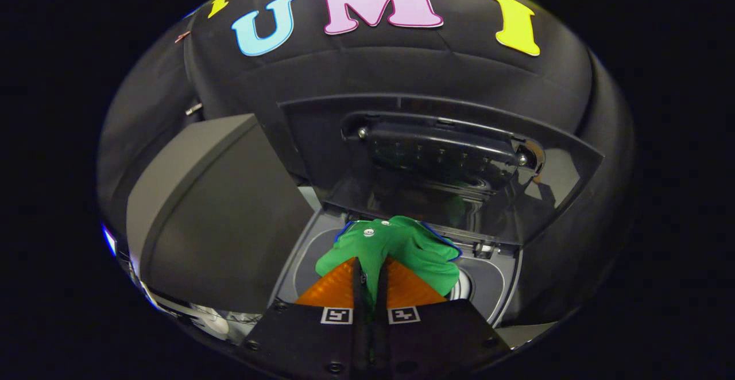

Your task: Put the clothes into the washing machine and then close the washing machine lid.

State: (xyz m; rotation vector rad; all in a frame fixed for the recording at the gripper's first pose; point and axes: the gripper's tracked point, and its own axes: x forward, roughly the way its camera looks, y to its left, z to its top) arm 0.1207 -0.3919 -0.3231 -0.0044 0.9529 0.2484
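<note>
Green garment [396, 248] over a grey washing machine.
I see its dark smoky lid [442, 162] and a dark grey panel [212, 213].

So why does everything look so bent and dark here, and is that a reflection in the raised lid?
In the gripper view the fisheye lens bows the straight edges of the lid and washing machine. The booth is dim, so the green garment, pinched in the gripper, stands out sharply. The glossy lid mirrors a faint green patch and glints at its right corner.
</note>
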